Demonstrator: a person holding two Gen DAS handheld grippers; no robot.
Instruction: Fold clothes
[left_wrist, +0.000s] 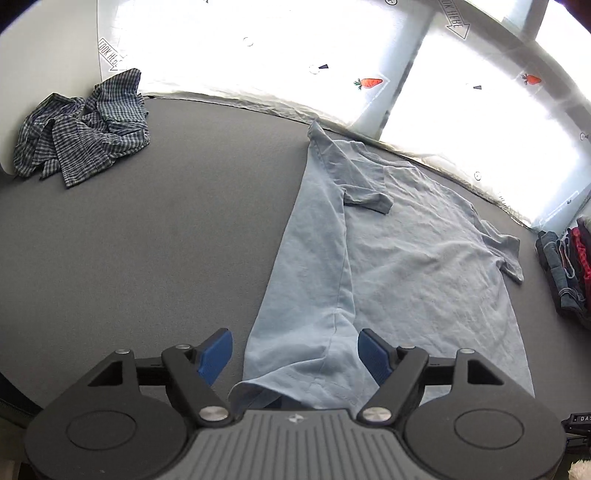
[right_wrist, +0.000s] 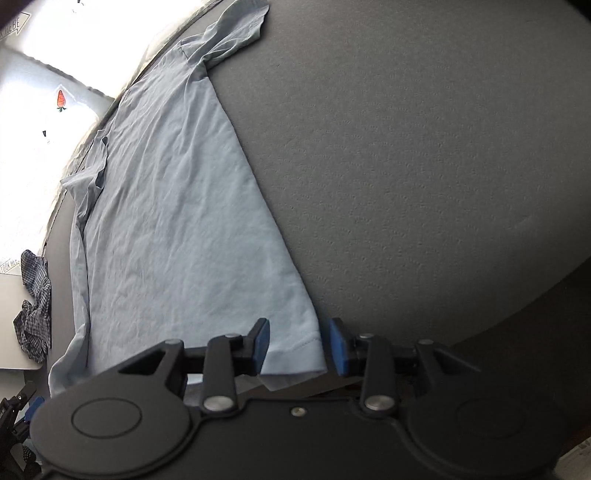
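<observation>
A flat surface covered in dark grey felt-like fabric (left_wrist: 166, 240) carries everything. A light blue T-shirt (left_wrist: 406, 258) lies spread on it, running straight ahead of the left gripper (left_wrist: 295, 354) toward the far edge by the bright window; 1 long side is folded inward, with 1 short sleeve lying on top of the body, while the other sleeve sticks out to the right. The near hem lies between that gripper's blue pads. Far ahead and left of it, a crumpled blue-and-white checked shirt (left_wrist: 85, 125) sits at the surface's far left corner. Far right, a stack of dark folded garments (left_wrist: 565, 266), denim and red among them, rests at the edge.
</observation>
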